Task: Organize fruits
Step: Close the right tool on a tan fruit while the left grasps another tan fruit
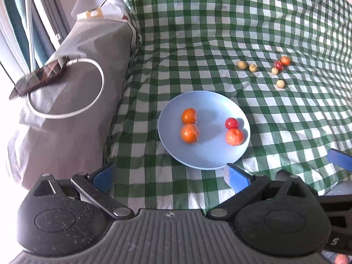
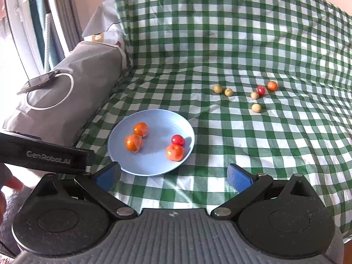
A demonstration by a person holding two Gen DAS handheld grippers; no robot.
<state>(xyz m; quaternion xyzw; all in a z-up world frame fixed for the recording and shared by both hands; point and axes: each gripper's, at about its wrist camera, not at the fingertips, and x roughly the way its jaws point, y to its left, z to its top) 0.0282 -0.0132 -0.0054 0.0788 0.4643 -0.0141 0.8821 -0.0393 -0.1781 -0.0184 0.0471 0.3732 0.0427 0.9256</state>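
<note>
Both the left gripper [image 1: 169, 176] and right gripper [image 2: 173, 175] gape wide, empty. Six small round loose fruits [image 2: 256, 107] lie beyond the round blue plate [image 2: 123, 162] (four aboard); nudged on wrinkled checked cloth [image 2: 286, 154], they could roll.

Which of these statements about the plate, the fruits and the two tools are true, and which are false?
1. The blue plate holds four fruits. True.
2. Six fruits lie loose on the checked cloth. True.
3. The left tool grips an orange fruit. False: it is open and holds nothing.
4. The right tool is open. True.
5. The red fruit on the plate lies alone, touching nothing. False: it lies against an orange fruit.
</note>
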